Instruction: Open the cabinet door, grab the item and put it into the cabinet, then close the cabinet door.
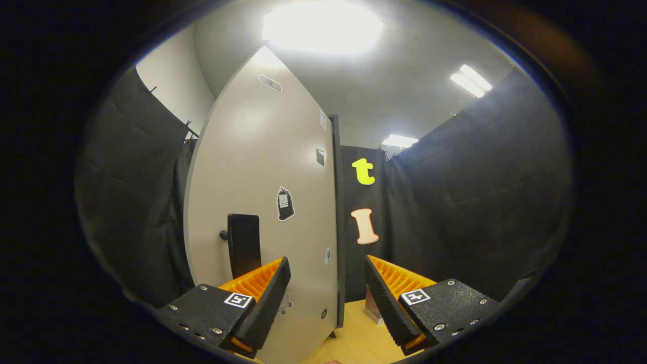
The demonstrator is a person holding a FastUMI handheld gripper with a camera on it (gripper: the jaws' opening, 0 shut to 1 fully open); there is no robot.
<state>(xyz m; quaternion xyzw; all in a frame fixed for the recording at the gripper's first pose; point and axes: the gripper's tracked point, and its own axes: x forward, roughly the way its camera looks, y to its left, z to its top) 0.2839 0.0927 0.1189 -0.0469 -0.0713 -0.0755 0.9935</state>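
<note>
1. Holding nothing, the gripper [327, 288] has its fingers spread wide, the free edge of the cabinet door [263, 192] standing in the gap between them.
2. Just ahead of the left finger sits the door's dark handle [244, 244]; small stickers [285, 203] dot the grey panel.
3. Beyond the right finger, a small block [373, 307], possibly the item, rests on the wooden surface [354, 338].
4. The step looks like door work; whether opening or closing, I cannot tell. Next calls for meeting the handle or edge squarely.
5. The tool is pitched upward, ceiling lights [323, 28] overhead.
</note>
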